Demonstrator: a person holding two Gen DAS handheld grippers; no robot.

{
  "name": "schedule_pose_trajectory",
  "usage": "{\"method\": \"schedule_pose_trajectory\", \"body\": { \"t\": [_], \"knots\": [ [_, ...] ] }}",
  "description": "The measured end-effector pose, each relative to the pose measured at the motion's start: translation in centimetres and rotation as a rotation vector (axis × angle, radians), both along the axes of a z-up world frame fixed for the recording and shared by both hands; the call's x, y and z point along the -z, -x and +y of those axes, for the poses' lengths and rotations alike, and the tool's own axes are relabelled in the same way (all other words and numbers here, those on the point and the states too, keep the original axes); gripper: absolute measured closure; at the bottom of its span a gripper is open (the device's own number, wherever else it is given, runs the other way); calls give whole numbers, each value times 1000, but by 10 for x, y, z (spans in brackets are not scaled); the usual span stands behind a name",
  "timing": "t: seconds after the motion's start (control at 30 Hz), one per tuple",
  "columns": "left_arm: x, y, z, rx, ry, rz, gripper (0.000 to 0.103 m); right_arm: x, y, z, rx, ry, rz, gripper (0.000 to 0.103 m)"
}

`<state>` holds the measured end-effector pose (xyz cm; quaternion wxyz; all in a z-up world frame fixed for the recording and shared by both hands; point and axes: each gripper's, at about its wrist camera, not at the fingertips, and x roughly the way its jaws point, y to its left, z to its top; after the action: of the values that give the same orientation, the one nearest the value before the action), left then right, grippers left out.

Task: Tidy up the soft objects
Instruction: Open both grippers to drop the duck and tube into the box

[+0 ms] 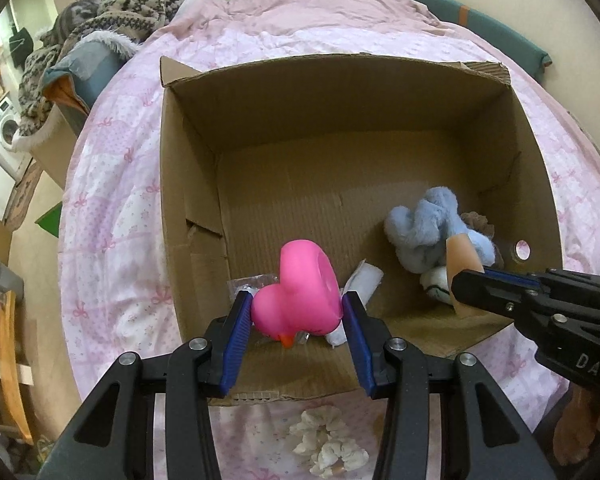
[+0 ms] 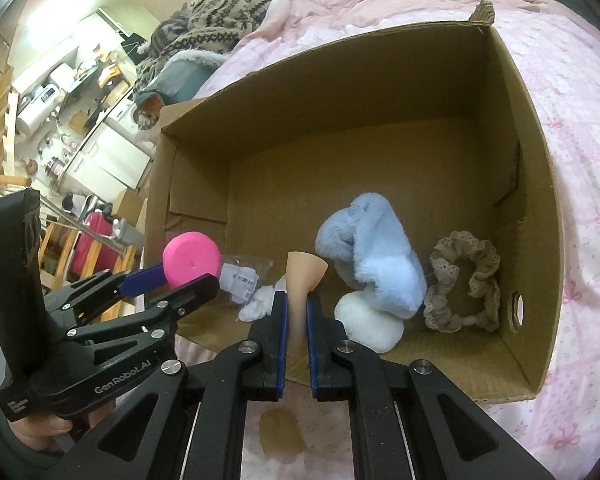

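Left fingers: the blue pads of the left gripper (image 1: 297,312) are set moderately wide and pressed on either flank of the pink rubber duck (image 1: 300,292), which is carried beak-down over the near edge of the cardboard box (image 1: 188,152); the sideways clamp is judged to suit a rounded, squashy body that would slip from a tip pinch.

Right fingers: the right gripper (image 2: 297,312) is drawn narrow, its pads flattened against the stem of a beige soft cone (image 2: 305,270); the flared end is left sticking out beyond the tips, probably so it can be dropped clear.

Just beyond the left tips: a white rolled cloth (image 1: 364,280) and a clear plastic packet (image 1: 252,282) are lying on the box floor, partly hidden by the duck.

Beyond the right tips, to their right: a blue plush toy (image 2: 376,248) is resting on a white plush piece (image 2: 368,320), with a beige lace scrunchie (image 2: 464,280) beside them against the box wall.

Behind the left fingers: a white ruffled scrunchie (image 1: 328,444) is left on the pink bedspread (image 1: 112,240), outside the box and not yet gathered.

Task stage: both held items are judged ready for release into the box, where the other soft things are already collected.
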<state>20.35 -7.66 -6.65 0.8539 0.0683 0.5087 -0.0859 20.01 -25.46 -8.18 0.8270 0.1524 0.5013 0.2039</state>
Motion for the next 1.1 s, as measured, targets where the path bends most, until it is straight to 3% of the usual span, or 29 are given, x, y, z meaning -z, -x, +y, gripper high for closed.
{"method": "schedule_pose_trajectory", "body": {
  "t": [0.7, 0.83, 0.97, 1.1],
  "knots": [
    [3, 1, -1, 9, -3, 6, 61, 1, 0, 0, 7, -11, 12, 92],
    [4, 0, 0, 5, -11, 7, 61, -3, 2, 0, 8, -23, -7, 80],
    [5, -2, 2, 0, -12, 9, 61, -4, 2, -7, 41, -37, -11, 80],
    [-1, 0, 4, -3, 8, -7, 56, -7, 2, -13, 61, -59, -21, 69]
  ]
}}
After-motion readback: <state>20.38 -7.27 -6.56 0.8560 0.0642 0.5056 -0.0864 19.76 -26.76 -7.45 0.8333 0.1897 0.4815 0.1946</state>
